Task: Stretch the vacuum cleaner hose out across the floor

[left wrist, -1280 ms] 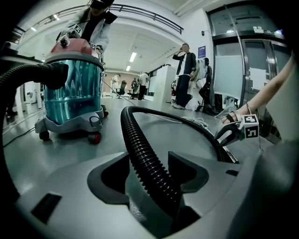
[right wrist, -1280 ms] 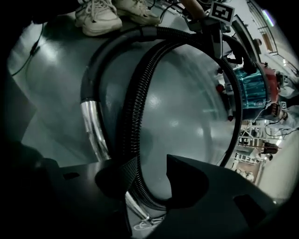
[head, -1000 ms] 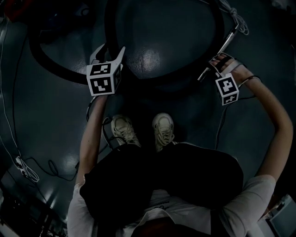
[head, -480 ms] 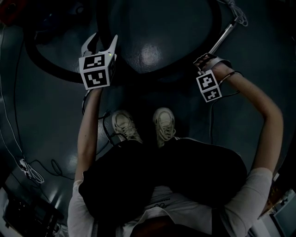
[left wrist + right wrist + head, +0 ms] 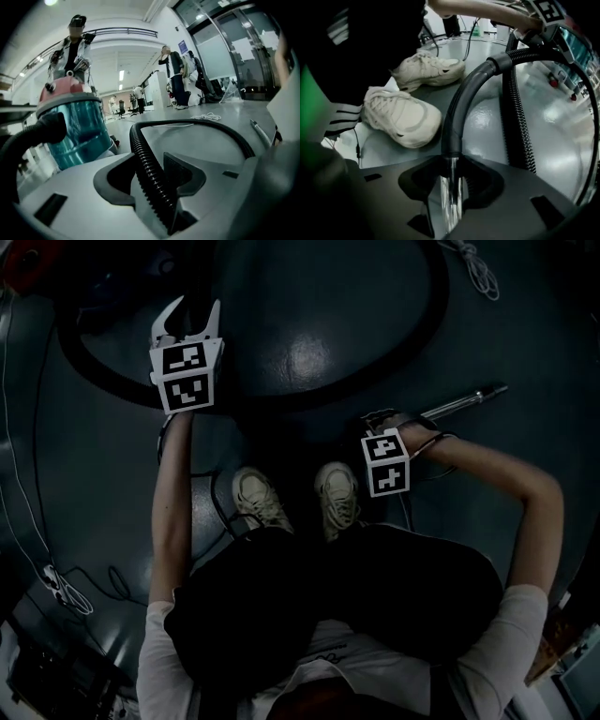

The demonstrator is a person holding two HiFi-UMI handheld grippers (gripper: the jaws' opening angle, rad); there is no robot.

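The black ribbed vacuum hose (image 5: pixel 281 401) lies in a wide loop on the dark floor. In the left gripper view this hose (image 5: pixel 145 164) runs between the jaws of my left gripper (image 5: pixel 152 165), which have just been closing and press on it. In the head view the left gripper (image 5: pixel 192 315) is at the upper left. My right gripper (image 5: pixel 386 420) sits just above the shoes. Its jaws have just been closing and hold the chrome wand tube (image 5: pixel 450 197) below the black bent handle (image 5: pixel 461 103). The wand (image 5: pixel 459 404) slants up to the right.
The teal and red vacuum body (image 5: pixel 77 122) stands at the hose's far left end. My white shoes (image 5: pixel 258 498) are close below both grippers. A white cord (image 5: pixel 478 268) and thin cables (image 5: pixel 56 587) lie on the floor. People (image 5: pixel 176 77) stand far off.
The right gripper has swung left and toward the shoes, and the wand now lies flatter, pointing right. The left gripper has moved up and left with the hose.
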